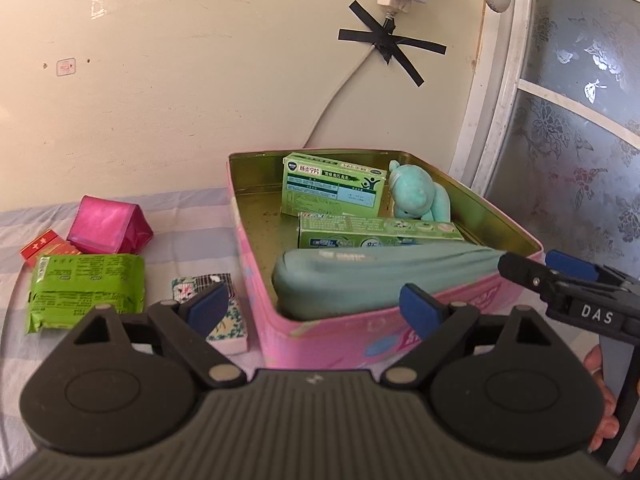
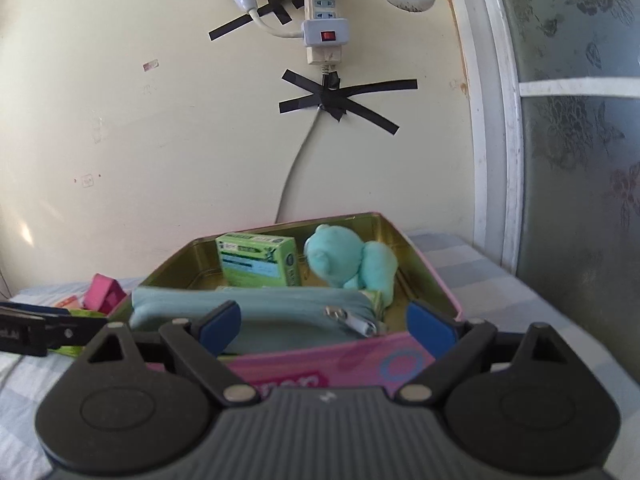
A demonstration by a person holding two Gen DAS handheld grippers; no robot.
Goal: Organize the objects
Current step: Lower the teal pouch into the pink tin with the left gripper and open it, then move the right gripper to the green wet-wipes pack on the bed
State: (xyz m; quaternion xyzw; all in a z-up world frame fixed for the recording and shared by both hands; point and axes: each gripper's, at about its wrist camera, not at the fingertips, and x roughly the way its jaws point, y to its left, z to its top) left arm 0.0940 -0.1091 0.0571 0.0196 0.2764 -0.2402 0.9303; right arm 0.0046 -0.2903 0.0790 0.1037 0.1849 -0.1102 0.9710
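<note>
A pink tin (image 1: pixel 400 336) was seen just ahead of both tongs, already holding a pouch (image 1: pixel 380 276), two boxes and a soft toy (image 1: pixel 416 192). Loose packets, the green packet (image 1: pixel 86 288) among them, were left beside the tin, ahead-left of the left tongs (image 1: pixel 316 304), judged nearer. The right tongs (image 2: pixel 324 324) were also spread wide, empty

Cream wall (image 1: pixel 180 100), taped power strip (image 2: pixel 323 20), frosted window (image 1: pixel 580 120).
</note>
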